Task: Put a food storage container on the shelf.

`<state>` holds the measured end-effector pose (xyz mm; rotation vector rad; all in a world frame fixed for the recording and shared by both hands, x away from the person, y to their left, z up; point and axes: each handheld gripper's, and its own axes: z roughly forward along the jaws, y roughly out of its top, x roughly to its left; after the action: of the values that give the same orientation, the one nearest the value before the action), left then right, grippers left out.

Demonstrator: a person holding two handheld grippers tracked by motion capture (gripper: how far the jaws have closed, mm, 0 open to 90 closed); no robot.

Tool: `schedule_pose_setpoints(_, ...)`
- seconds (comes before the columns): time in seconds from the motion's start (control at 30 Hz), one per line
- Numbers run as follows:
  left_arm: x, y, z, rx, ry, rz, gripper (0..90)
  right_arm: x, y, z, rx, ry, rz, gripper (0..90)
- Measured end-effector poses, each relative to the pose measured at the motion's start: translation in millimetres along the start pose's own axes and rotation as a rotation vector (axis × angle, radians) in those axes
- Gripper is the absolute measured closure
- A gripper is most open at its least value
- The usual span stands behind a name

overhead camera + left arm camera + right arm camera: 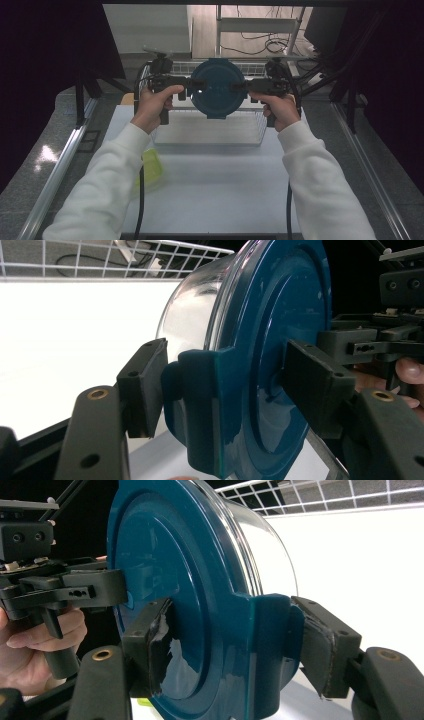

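A round glass container with a blue lid (218,89) is held up between two grippers; the left gripper (196,85) is clamped on one lid latch; the right gripper (240,86) is clamped on the opposite latch, above a wire basket (210,131).

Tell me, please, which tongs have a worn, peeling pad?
The right tongs: their pad on the blue lid's flat face is ragged and peeling, while the left tongs' pads look intact.

Lidded container (218,88) between left hand-held gripper (194,85) and right hand-held gripper (242,86), above wire basket (210,131).
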<state>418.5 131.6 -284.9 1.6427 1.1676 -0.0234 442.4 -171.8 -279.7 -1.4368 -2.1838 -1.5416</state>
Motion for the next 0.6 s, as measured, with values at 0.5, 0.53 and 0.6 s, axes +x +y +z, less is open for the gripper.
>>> schedule_pose_setpoints(0.5,20.0,21.0,14.7,0.008,-0.012,-0.04,36.4,-13.7,27.5,13.6,0.021,-0.014,0.024,35.2)
schedule_pose_setpoints(0.53,20.6,21.8,14.9,0.007,-0.012,-0.043,36.4,-14.7,29.9,15.2,0.025,-0.014,0.024,35.2)
schedule_pose_setpoints(0.6,21.6,23.0,14.5,0.006,-0.009,-0.042,36.4,-14.7,30.9,15.9,0.025,-0.013,0.025,35.2)
